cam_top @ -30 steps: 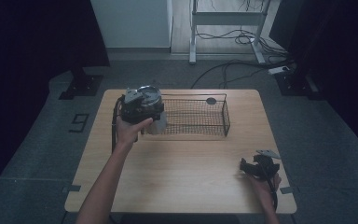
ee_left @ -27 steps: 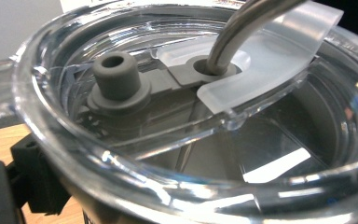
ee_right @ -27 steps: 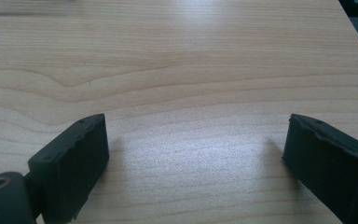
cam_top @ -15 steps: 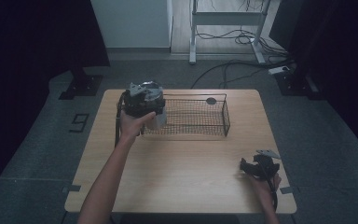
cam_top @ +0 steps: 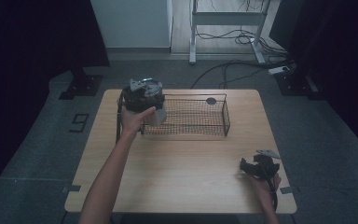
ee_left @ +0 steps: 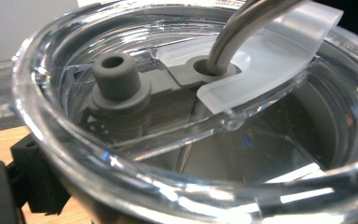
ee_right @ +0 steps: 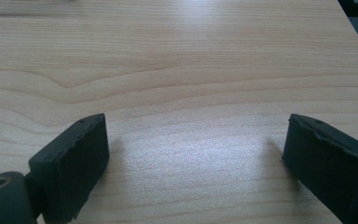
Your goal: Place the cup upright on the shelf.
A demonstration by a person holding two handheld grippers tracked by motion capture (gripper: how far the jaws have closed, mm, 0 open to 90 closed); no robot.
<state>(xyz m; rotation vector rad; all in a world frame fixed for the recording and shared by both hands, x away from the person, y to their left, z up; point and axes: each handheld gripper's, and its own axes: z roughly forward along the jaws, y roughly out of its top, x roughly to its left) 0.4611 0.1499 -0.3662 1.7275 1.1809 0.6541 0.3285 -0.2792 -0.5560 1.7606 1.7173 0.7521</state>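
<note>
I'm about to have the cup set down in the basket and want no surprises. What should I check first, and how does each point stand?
1. Left gripper holds the cup: ok.
2. Cup lid seated, straw through it: ok.
3. Basket floor free where the cup would land: ok; a dark disc lies at the far side.
4. Cup upright: cannot tell.
5. Right gripper open, resting on the table apart from the basket: ok.

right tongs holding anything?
No: in the right gripper view the right tongs stand wide apart with only bare table between them.
</note>
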